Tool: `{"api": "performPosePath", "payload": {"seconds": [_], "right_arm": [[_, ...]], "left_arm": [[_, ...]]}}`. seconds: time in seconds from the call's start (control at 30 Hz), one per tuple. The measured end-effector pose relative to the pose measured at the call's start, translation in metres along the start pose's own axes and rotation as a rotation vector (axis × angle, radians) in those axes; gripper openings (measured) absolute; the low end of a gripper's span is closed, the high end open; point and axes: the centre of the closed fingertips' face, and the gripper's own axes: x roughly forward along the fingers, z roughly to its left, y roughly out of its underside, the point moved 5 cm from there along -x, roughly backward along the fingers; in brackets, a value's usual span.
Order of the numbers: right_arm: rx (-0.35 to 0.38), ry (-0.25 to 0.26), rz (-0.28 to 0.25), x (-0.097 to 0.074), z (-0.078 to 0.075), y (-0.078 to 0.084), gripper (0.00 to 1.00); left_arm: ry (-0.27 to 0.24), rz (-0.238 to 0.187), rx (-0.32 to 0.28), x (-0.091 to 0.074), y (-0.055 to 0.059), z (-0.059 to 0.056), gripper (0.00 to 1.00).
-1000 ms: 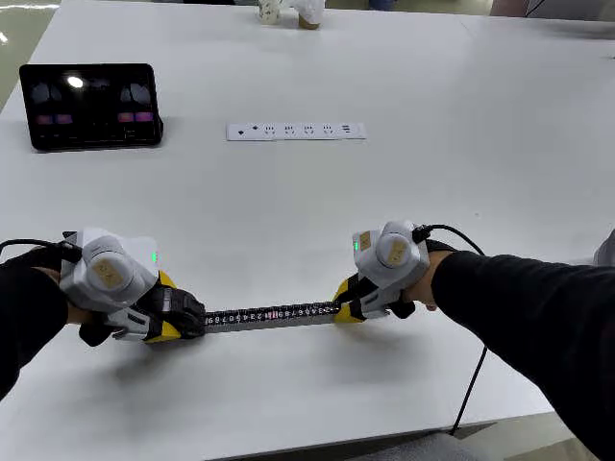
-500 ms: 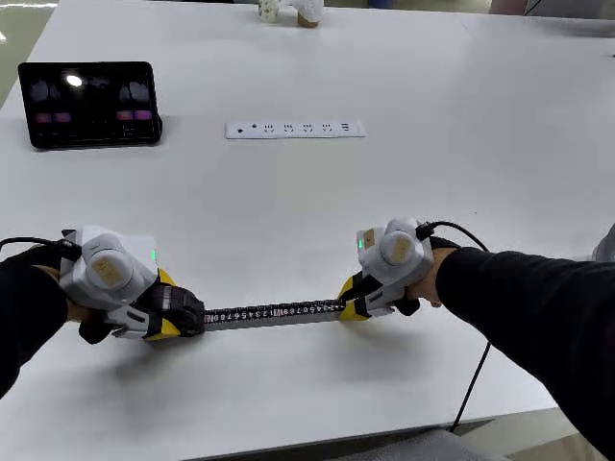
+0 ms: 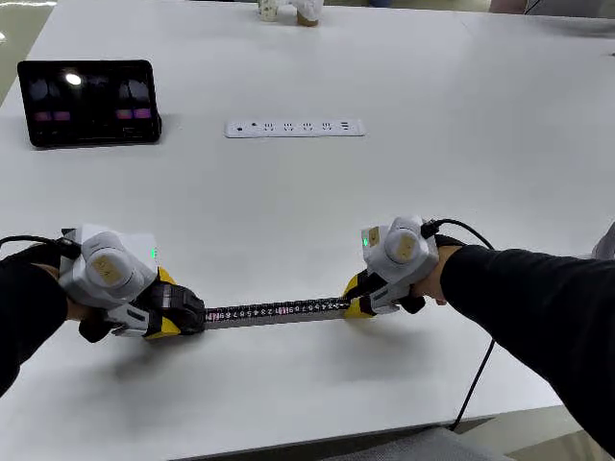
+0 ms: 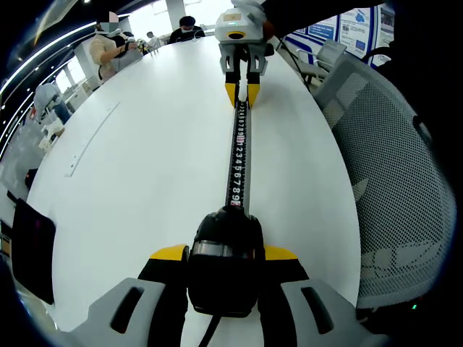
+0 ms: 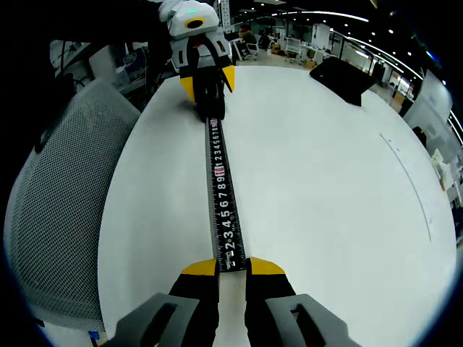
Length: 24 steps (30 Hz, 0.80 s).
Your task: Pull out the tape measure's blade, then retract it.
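Blade [image 3: 277, 311] lies drawn out along the worktop's [image 3: 384, 173] near edge, its length running sideways between my left hand-held gripper [image 3: 165, 315], clamped on the tape measure case [image 4: 226, 260], and my right hand-held gripper [image 3: 357, 305], pinching its tip.

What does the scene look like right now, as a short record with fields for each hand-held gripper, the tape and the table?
left hand-held gripper: shut on the tape measure case
right hand-held gripper: shut on the blade's free end
blade: pulled out, straight between the two grippers, numbers facing up
table: white; tablet and power strip on the far side, apart from the tape
stage: blade out, not yet retracted
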Motion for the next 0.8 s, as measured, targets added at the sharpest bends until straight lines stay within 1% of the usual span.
{"api": "performPosePath", "payload": {"seconds": [0.37, 0.8], "right_arm": [[0.003, 0.002, 0.005, -0.0031, -0.0003, 0.0045, 0.1], [0.003, -0.003, 0.004, -0.0039, -0.0005, 0.0054, 0.09]], "left_arm": [[-0.001, 0.001, 0.0, 0.0002, -0.0001, -0.0003, 0.31], [-0.001, 0.001, -0.001, 0.0002, 0.0003, -0.0001, 0.31]]}}
